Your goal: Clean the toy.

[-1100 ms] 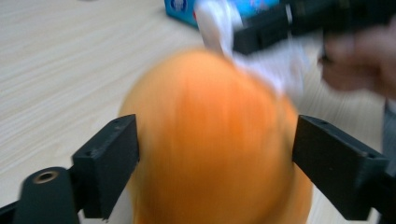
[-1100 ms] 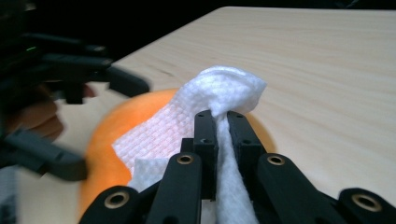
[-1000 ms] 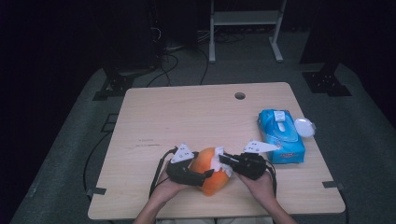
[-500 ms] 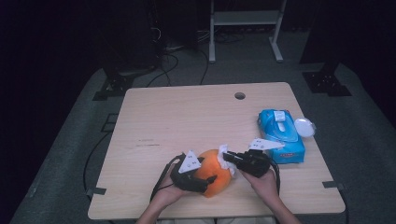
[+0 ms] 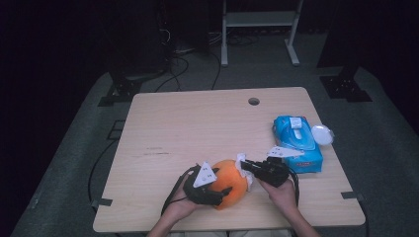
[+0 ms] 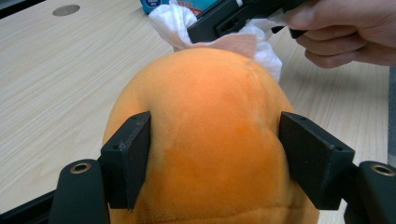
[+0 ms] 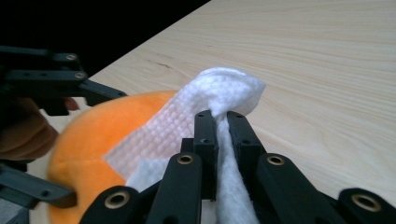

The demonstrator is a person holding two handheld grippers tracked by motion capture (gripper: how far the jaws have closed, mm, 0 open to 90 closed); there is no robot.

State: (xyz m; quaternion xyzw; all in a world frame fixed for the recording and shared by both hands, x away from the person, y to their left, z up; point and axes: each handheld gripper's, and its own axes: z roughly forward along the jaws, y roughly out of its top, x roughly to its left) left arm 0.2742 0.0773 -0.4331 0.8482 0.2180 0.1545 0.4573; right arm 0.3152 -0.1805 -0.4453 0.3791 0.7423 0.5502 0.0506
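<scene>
- A dark room is seen around a pale wood-grain counter; grey carpet is laid under it, and black cables are trailed over the floor at its left.
- Beyond the far edge, a dark stand is placed at the left and the legs of a white frame at the middle.
- A round hole is cut into the counter near its far edge.
- At the near edge, left of middle, the left tool is held against an orange plush toy, which is rested on the counter.
- In the left gripper view the toy is flanked by both jaws, which have just been closing and are pressed against its sides; the toy is thus grasped.
- Just to the right, the right tool is clenched on a white wipe, and the wipe is laid against the top of the toy.
- In the right gripper view the wipe is pinched between the closed jaws and draped over the orange plush.
- Near the right edge, a blue wipe pack is laid flat, with a white round lid just beside it.
- Strips of dark tape are stuck at the counter's near corners.
</scene>
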